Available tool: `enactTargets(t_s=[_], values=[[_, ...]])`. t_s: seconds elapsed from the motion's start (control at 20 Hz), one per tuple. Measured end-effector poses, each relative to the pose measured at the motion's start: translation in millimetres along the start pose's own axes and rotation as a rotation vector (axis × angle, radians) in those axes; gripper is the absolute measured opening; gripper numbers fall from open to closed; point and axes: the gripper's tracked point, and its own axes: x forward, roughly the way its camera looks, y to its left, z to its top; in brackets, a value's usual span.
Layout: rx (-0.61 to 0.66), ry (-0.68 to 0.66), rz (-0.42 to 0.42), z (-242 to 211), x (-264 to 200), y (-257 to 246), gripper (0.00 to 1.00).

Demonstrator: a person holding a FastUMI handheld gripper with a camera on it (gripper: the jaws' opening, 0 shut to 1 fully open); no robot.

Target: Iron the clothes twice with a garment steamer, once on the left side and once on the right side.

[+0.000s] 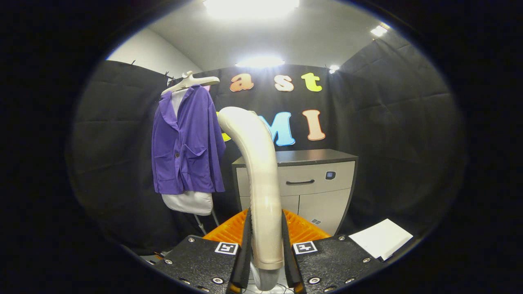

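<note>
The cream garment steamer point(261, 179) stands upright with its handle clamped between the fingers of the gripper point(265, 253) and its head curving over toward 11 o'clock, where the purple jacket point(186, 143) hangs buttoned on a pale hanger over a white form.

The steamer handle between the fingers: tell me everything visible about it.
The steamer handle is a glossy cream-white plastic tube, standing upright and curving over at its top toward the purple jacket. Its lower end narrows to a grey neck. The gripper is shut on it, both fingers pressing its sides. Its head does not touch the jacket.
</note>
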Motion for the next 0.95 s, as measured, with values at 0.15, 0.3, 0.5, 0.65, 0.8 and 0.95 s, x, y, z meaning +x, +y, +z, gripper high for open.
enactTargets(t_s=[0.15, 0.3, 0.5, 0.65, 0.8, 0.95], values=[[-0.003, -0.010, -0.003, 0.2, -4.0, 8.9, 0.34], [-0.006, -0.008, -0.005, -1.8, -6.1, 21.0, 0.35], [-0.004, -0.023, -0.007, 4.3, -10.2, 33.8, 0.34], [-0.003, -0.029, -0.018, 7.5, -13.0, 35.8, 0.34], [0.002, -0.029, -0.031, 6.9, -15.8, 34.9, 0.34], [0.002, -0.030, -0.041, 7.3, -18.3, 33.8, 0.35]])
